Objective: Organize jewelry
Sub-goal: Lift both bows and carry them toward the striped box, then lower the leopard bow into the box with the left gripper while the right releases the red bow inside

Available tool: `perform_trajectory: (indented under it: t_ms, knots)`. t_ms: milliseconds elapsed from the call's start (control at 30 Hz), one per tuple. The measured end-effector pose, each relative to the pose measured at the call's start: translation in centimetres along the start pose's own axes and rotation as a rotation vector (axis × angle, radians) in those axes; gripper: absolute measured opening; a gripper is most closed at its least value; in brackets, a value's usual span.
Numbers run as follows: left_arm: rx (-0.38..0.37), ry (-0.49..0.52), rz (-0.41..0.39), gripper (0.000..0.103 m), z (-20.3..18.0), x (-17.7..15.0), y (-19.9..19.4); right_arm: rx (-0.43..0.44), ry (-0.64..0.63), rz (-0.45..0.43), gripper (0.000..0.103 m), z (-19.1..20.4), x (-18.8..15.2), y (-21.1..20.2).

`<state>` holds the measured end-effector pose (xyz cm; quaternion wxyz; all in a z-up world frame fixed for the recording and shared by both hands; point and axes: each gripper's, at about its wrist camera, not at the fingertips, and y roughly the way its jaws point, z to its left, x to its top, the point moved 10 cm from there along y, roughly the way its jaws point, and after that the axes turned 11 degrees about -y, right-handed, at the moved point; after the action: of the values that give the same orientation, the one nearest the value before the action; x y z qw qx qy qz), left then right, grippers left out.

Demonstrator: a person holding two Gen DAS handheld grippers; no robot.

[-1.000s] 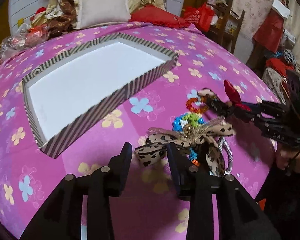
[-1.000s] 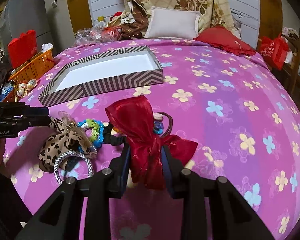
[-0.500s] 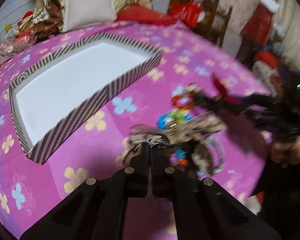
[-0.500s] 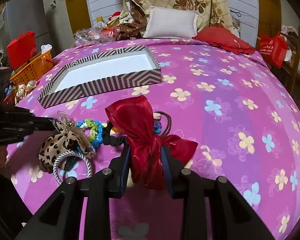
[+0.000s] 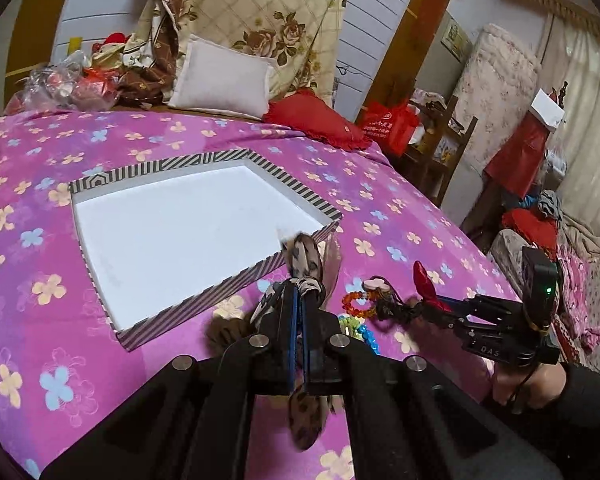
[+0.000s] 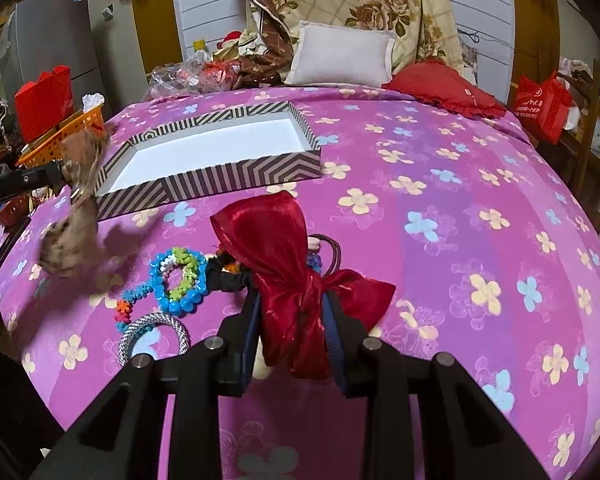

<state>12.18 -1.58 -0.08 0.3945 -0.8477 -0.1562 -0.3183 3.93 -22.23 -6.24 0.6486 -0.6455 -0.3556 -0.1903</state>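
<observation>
Left gripper (image 5: 298,312) fingers clamped on leopard bow (image 5: 305,264), lifted off the bed (image 5: 172,360) near the striped box (image 5: 228,284) corner. Right gripper (image 6: 292,320) fingers pinch red bow (image 6: 276,240); beaded bracelets (image 6: 178,280) lie just left of it.

On the pink flower-printed bedspread (image 6: 460,184) in front of me, the shallow striped cardboard tray (image 6: 220,170) lies toward the pillows. Nearer me and beside my right gripper (image 6: 292,312), which holds the red organza bow (image 6: 284,256), lie the blue-and-green beaded bracelet (image 6: 180,280) and silver braided bangle (image 6: 152,332). My left gripper (image 5: 299,300) holds the leopard-print fabric bow (image 5: 306,264) above the tray's near corner.
</observation>
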Motion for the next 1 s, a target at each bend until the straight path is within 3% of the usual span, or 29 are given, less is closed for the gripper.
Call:
perform_trajectory:
  t_ms: [300,600,1000]
  knots:
    - [-0.018,-0.017,-0.052,0.006,-0.1,0.6,-1.0,0.008,-0.01,-0.048,0.031,0.7,1.2,-1.3]
    - [0.013,-0.056,-0.124,0.006,0.6,2.4,-2.2,0.005,-0.013,-0.053,0.031,1.0,2.0,-1.6]
    - [0.184,-0.203,-0.276,0.006,5.4,10.0,-2.7,0.03,-0.064,-0.091,0.031,2.1,8.9,-0.2]
